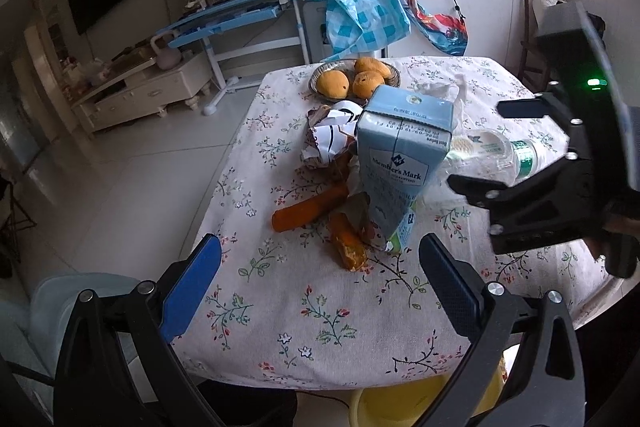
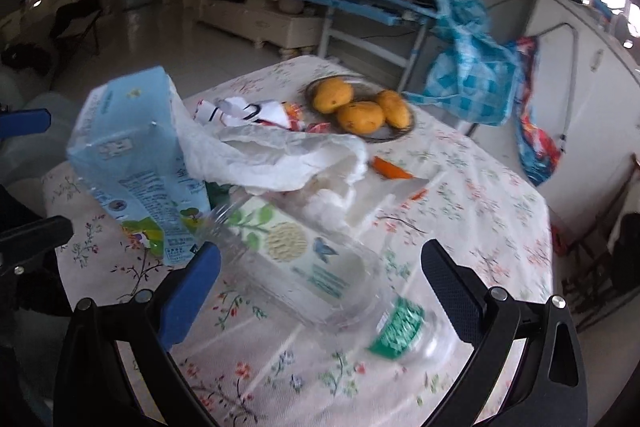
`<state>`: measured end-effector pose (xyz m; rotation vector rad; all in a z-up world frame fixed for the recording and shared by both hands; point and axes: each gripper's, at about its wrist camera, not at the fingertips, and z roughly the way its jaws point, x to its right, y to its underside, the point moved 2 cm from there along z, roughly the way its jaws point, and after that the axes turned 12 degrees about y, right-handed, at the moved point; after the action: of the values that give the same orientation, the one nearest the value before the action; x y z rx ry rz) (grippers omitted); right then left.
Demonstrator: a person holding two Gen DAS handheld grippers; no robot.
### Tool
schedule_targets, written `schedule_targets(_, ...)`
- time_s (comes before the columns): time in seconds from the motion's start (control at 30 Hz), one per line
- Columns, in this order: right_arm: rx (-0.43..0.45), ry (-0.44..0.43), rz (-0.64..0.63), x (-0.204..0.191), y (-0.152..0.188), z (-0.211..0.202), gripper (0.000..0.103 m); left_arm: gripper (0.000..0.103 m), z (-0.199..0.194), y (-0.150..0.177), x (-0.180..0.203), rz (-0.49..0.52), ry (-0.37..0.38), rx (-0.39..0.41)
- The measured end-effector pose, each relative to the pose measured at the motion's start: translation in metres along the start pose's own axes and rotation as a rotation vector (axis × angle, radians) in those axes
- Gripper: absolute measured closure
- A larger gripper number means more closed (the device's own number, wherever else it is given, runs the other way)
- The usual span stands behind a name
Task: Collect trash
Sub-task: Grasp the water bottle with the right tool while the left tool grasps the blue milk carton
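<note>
Both grippers spread wide over the trash pile, nothing held yet.

My right gripper (image 2: 320, 287) straddles the clear bottle (image 2: 320, 279) lying toward the tabletop's right edge; I judge it best to lower until the fingers flank the labelled middle, then close gently so it won't roll or crush. My left gripper (image 1: 320, 283) hangs apart over the near edge, short of the blue carton (image 1: 400, 163) standing mid-table. The left view alone shows orange wrappers (image 1: 320, 215) at the carton's foot; the right view alone shows the white tissue (image 2: 276, 159) draped against the carton. The mangoes (image 1: 352, 79) near the far edge aren't trash.
</note>
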<state>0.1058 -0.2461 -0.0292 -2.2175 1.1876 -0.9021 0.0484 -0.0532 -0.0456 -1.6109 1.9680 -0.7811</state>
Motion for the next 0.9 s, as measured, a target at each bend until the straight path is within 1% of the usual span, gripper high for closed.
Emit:
schedule_targets(0.1,-0.045,-0.049,-0.034,-0.009,0.002,0.014,0.006,0.007,0.002,0.001,-0.001,-0.002,0.005,-0.01)
schedule_targets(0.2,-0.053,-0.067,-0.06,-0.016,0.004,0.013,0.006,0.007,0.003,0.001,-0.002,-0.004,0.007,-0.016)
schedule_targets(0.27,-0.069,-0.13,-0.069,-0.018,0.006,0.006,0.006,0.007,0.004,0.001,-0.003,-0.008,0.008,-0.021)
schedule_targets(0.4,-0.137,-0.262,-0.072,-0.024,0.015,-0.002,0.006,0.007,0.006,0.0,-0.009,-0.026,0.009,-0.034)
schedule_targets(0.43,-0.151,-0.278,-0.076,-0.026,0.017,-0.003,0.006,0.007,0.006,0.001,-0.014,-0.04,0.007,-0.039)
schedule_targets(0.47,-0.16,-0.286,-0.085,-0.027,0.02,-0.006,0.006,0.007,0.006,0.001,-0.017,-0.051,0.007,-0.042)
schedule_targets(0.53,-0.159,-0.275,-0.097,-0.026,0.023,-0.01,0.006,0.007,0.007,0.002,-0.024,-0.081,0.005,-0.05)
schedule_targets(0.67,-0.153,-0.268,-0.033,-0.011,0.026,-0.016,0.007,0.007,0.009,0.005,-0.035,-0.118,0.009,-0.055)
schedule_targets(0.7,-0.153,-0.272,-0.018,-0.007,0.028,-0.018,0.009,0.007,0.009,0.005,-0.037,-0.121,0.012,-0.052)
schedule_targets(0.9,-0.145,-0.271,-0.01,-0.007,0.024,-0.012,0.016,0.007,0.007,-0.001,-0.033,-0.122,0.083,-0.026)
